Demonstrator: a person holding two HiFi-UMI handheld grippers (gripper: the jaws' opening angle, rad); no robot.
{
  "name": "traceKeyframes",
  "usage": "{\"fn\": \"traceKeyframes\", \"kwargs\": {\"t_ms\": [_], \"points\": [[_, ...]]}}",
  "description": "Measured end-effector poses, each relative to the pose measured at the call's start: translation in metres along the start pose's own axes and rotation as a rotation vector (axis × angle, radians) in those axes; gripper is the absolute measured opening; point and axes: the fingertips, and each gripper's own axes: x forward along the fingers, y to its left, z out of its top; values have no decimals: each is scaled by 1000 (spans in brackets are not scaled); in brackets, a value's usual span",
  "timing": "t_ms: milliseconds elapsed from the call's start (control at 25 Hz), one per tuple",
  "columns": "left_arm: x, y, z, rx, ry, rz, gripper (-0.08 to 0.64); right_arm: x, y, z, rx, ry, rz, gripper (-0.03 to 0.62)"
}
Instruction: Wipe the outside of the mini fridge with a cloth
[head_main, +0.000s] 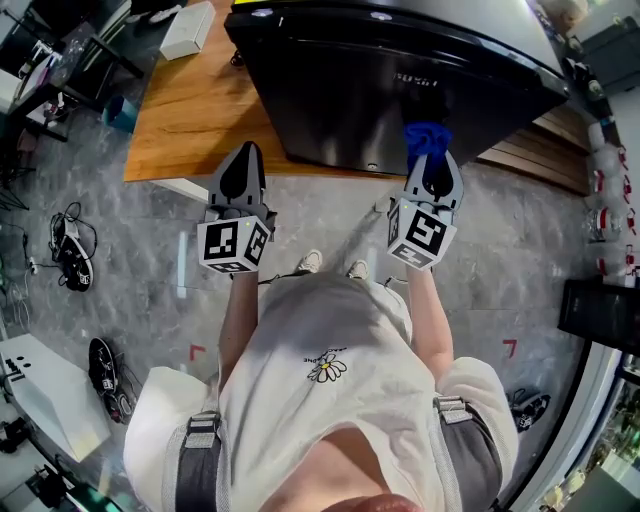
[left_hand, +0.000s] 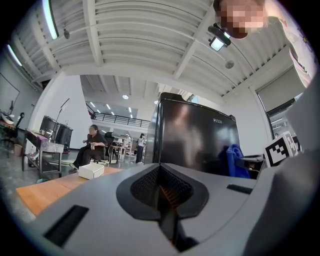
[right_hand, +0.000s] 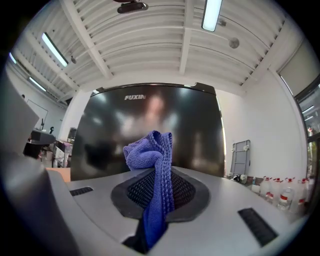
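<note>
A glossy black mini fridge (head_main: 400, 70) stands on a wooden platform (head_main: 190, 120); its door (right_hand: 150, 130) fills the right gripper view and also shows in the left gripper view, where the fridge (left_hand: 197, 140) stands ahead to the right. My right gripper (head_main: 430, 168) is shut on a blue cloth (right_hand: 155, 170), bunched above the jaws and close to the fridge front (head_main: 427, 137). My left gripper (head_main: 240, 172) is shut with nothing in it, held near the platform's front edge, left of the fridge.
A white box (head_main: 187, 30) lies on the platform's far left. Shoes (head_main: 108, 375) and cables (head_main: 68, 245) are on the grey floor at the left. Spray bottles (head_main: 608, 190) line the right side. People sit at desks in the background (left_hand: 92, 145).
</note>
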Motion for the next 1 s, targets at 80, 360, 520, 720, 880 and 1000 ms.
{"fn": "traceKeyframes", "kwargs": {"t_ms": [80,360,520,720,880,1000], "points": [[1,-4,0,3,-2,-5,5,-1,-23,-2,-15,7,-46,61],[5,-7,2,14,-3,2,5,0,-92,-5,-28,28,-185,61],[9,-13,2,18,-4,-3,5,3,-112,-11,-22,31,-219,61],[11,-20,1,20,1,-9,5,4,-132,-15,-1,33,-273,61],[11,-20,1,23,0,-3,5,5,-143,-18,11,38,-294,61],[9,-18,0,25,2,4,5,5,-149,-21,8,43,-297,61]]}}
